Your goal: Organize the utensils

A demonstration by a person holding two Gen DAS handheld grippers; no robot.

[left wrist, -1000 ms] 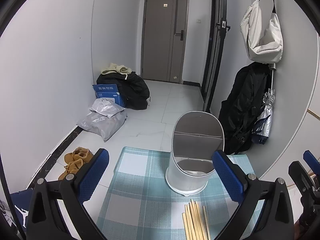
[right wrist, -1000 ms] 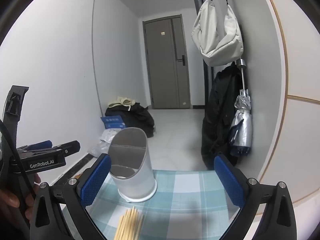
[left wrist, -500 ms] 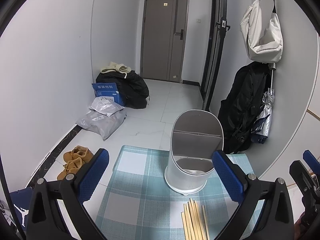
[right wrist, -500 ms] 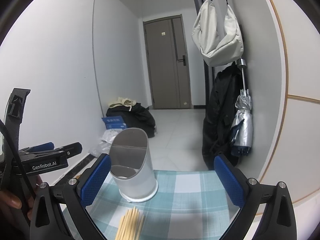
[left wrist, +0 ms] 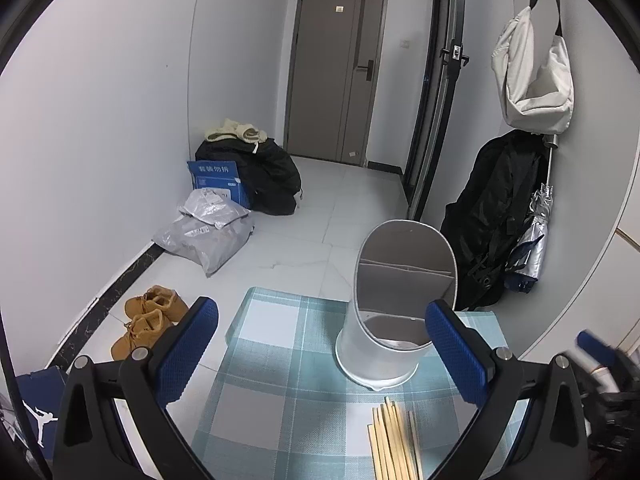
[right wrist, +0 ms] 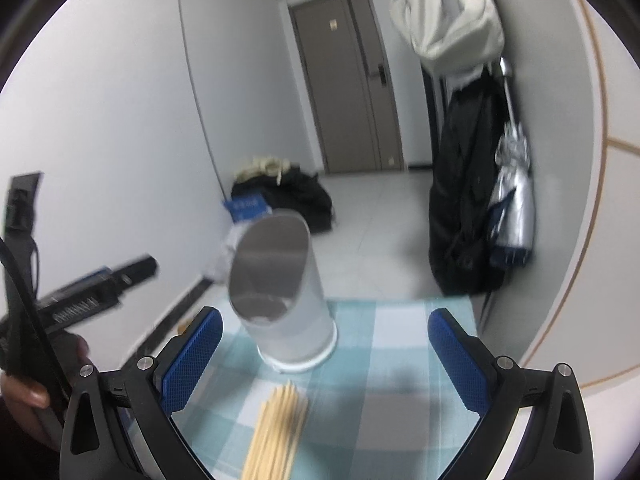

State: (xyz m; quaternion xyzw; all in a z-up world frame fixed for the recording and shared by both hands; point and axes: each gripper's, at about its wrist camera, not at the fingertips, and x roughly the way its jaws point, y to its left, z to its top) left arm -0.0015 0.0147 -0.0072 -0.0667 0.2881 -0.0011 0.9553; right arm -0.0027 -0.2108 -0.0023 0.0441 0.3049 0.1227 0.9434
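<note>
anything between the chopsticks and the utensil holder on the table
Nothing: only bare checked tablecloth separates the chopsticks from the utensil holder, clearest in the left wrist view.

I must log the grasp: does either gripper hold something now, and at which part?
Nothing is held. The left gripper and right gripper are open and empty; the chopsticks lie on the table.

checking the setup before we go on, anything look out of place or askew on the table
Only the chopsticks: they lie loose in a bundle on the checked cloth, just in front of the holder, which stands upright with nothing seen inside. Nothing looks spilled or damaged.
</note>
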